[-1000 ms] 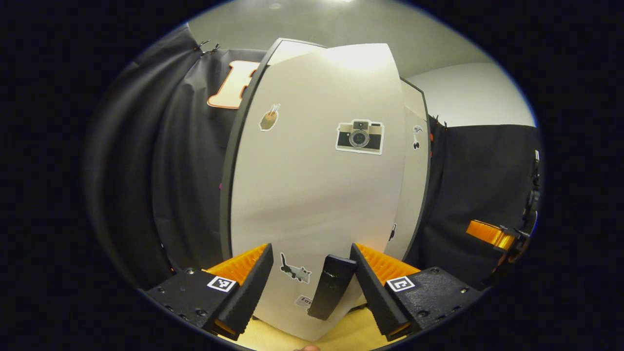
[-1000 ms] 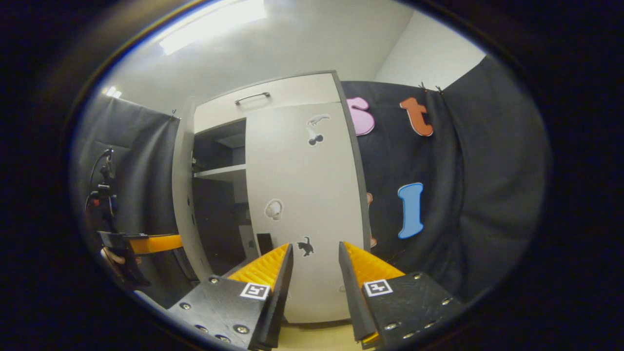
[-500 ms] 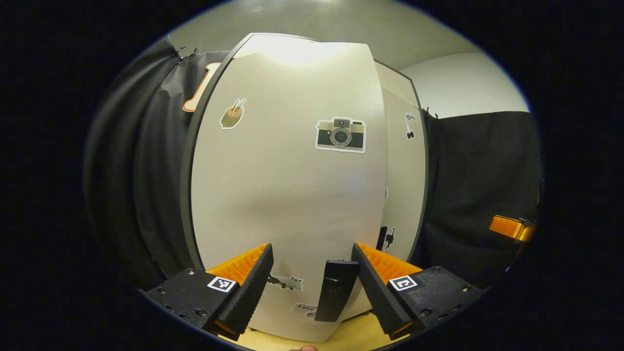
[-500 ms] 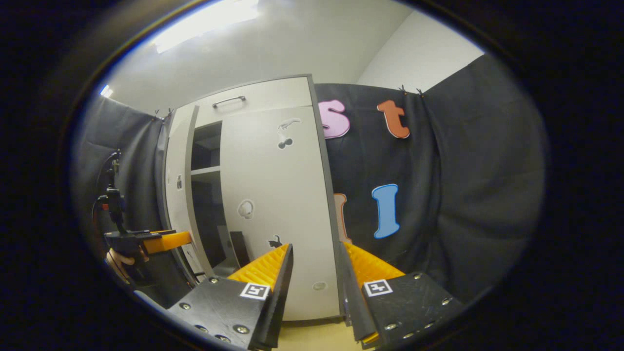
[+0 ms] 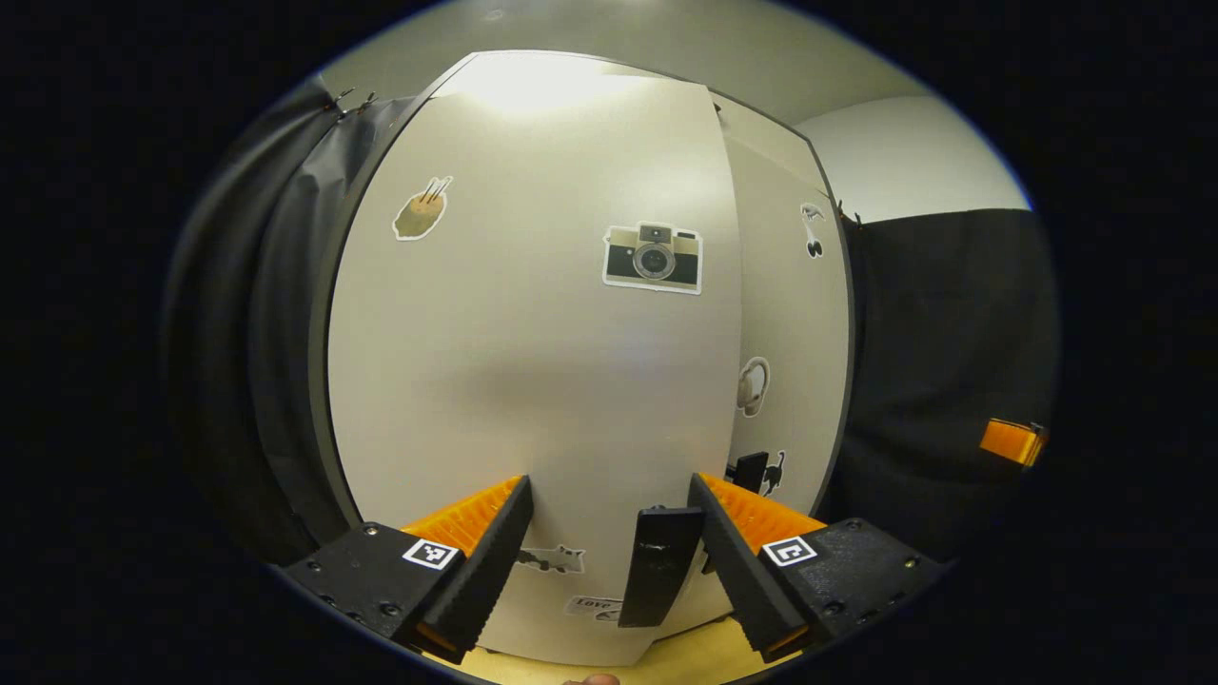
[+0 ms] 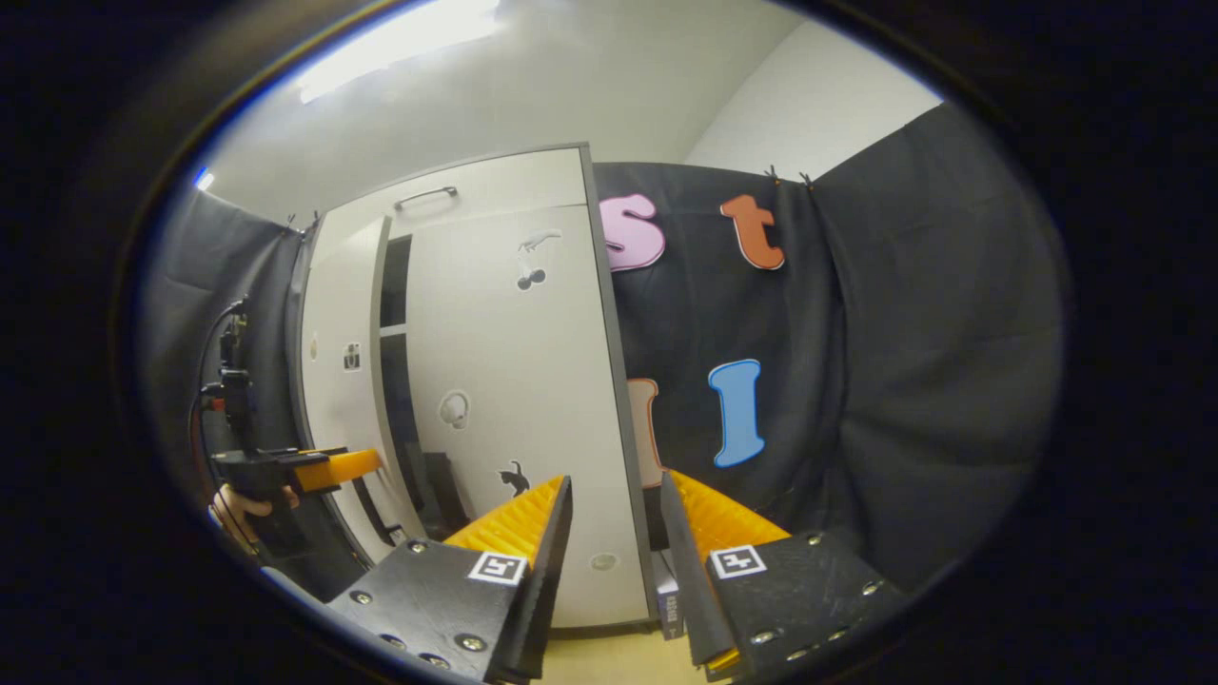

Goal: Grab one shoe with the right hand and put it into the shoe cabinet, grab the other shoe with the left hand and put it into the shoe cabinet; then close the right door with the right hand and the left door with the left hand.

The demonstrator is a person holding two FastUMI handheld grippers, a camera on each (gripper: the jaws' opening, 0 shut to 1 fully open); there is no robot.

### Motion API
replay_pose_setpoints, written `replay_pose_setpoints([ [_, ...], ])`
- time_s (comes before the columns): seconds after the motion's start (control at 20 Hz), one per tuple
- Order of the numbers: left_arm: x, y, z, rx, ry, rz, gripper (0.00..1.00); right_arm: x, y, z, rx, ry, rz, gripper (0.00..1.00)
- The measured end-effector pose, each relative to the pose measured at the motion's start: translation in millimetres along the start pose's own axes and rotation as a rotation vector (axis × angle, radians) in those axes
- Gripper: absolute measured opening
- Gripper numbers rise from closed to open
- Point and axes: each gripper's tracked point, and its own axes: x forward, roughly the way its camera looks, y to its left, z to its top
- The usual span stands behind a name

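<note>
Right door (image 6: 514, 400) of the shoe cabinet (image 6: 495, 190) closed; left door (image 5: 533, 362) nearly shut. Left gripper (image 5: 609, 542) fingers wide at its handle (image 5: 657, 566); right gripper (image 6: 614, 542) fingers narrow, empty.

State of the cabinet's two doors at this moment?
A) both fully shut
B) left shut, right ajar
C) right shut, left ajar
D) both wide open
C: in the right gripper view the right door sits flush, while a dark gap with a shelf edge shows beside the left door.
</note>
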Motion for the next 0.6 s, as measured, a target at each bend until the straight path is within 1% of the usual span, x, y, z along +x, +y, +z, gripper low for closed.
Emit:
replay_pose_setpoints([
  [0.05,1.8,0.8,-0.2,0.005,0.000,0.006,1.00,1.4,-0.9,-0.2,0.002,0.000,0.002,0.56],
  [0.1,3.1,0.7,-0.2,0.010,-0.001,0.011,1.00,2.4,-1.8,-0.2,0.003,0.001,0.003,0.49],
  [0.2,6.3,0.4,-1.4,0.019,0.000,0.020,1.00,5.7,-2.9,-1.3,0.004,0.005,0.008,0.49],
  [0.25,8.6,0.3,-1.7,0.023,0.000,0.024,1.00,6.8,-3.7,-2.2,0.005,0.007,0.011,0.56],
  [0.3,10.7,0.3,-2.1,0.028,0.001,0.027,1.00,8.2,-3.9,-2.8,0.007,0.009,0.015,0.56],
  [0.35,11.8,0.3,-2.2,0.030,0.001,0.031,1.00,9.8,-4.0,-3.7,0.008,0.011,0.019,0.49],
  [0.45,14.6,0.5,-2.5,0.033,0.003,0.032,1.00,11.9,-5.3,-3.8,0.009,0.015,0.024,0.49],
  [0.5,16.3,0.3,-2.7,0.034,0.003,0.031,1.00,11.9,-5.3,-3.7,0.010,0.016,0.026,0.56],
  [0.6,19.2,0.6,-2.3,0.037,0.003,0.035,1.00,13.7,-6.8,-3.2,0.010,0.017,0.029,0.56],
])
